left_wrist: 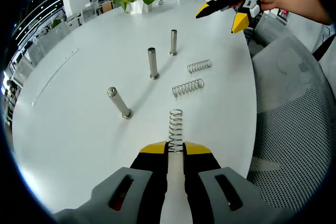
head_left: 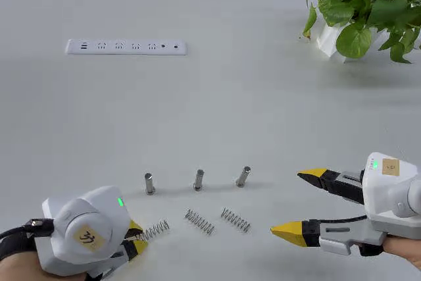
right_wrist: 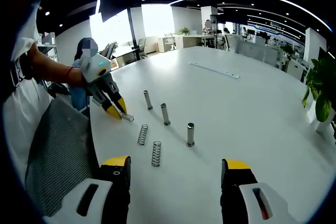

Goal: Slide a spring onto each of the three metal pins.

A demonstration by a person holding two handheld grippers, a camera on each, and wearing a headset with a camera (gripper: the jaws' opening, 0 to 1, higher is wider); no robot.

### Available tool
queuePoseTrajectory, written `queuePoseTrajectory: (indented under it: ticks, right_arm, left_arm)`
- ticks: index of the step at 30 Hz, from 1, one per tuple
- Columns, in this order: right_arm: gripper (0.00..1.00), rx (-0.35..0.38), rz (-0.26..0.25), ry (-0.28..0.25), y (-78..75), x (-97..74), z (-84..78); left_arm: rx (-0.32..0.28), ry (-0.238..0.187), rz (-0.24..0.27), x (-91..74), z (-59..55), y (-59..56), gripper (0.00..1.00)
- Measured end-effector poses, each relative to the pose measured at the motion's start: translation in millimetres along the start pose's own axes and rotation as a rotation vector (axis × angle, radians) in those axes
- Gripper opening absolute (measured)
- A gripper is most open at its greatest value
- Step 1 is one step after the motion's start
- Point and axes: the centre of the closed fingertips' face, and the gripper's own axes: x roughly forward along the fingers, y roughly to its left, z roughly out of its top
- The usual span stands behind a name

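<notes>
Left tool [left_wrist: 176, 148], at the bottom centre of its own view, has its yellow tips pinched on the near end of a spring [left_wrist: 176, 124] that stretches straight ahead over the white surface [left_wrist: 79, 129]. Lower right in the head view, the right tool [head_left: 294, 202] is spread wide, holding nothing. Two loose springs [head_left: 199, 222] lie between the tools, just below the three standing pins [head_left: 198, 179].
</notes>
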Motion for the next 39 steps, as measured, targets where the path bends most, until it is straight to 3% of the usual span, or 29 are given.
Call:
queuePoseTrajectory:
  ticks: [8,16,25,30,39]
  right_arm:
    - [0.68,-0.037,0.026,-0.032,8.8,-1.2,27.2]
    - [0.61,-0.084,0.121,-0.054,36.1,7.8,56.7]
    - [0.48,-0.034,0.271,-0.131,76.1,23.6,92.4]
    - [0.39,0.011,0.337,-0.169,91.1,28.1,109.1]
    - [0.25,0.068,0.404,-0.210,103.0,28.5,125.4]
  left_arm:
    - [-0.030,-0.089,-0.002,-17.1,15.5,-3.9,0.07]
    - [-0.059,-0.205,-0.010,-35.8,42.4,-8.3,0.07]
    - [-0.074,-0.354,-0.027,-58.4,82.0,-14.9,0.07]
    - [-0.073,-0.414,-0.036,-67.5,98.6,-18.4,0.07]
    - [-0.072,-0.476,-0.049,-77.7,112.5,-22.0,0.07]
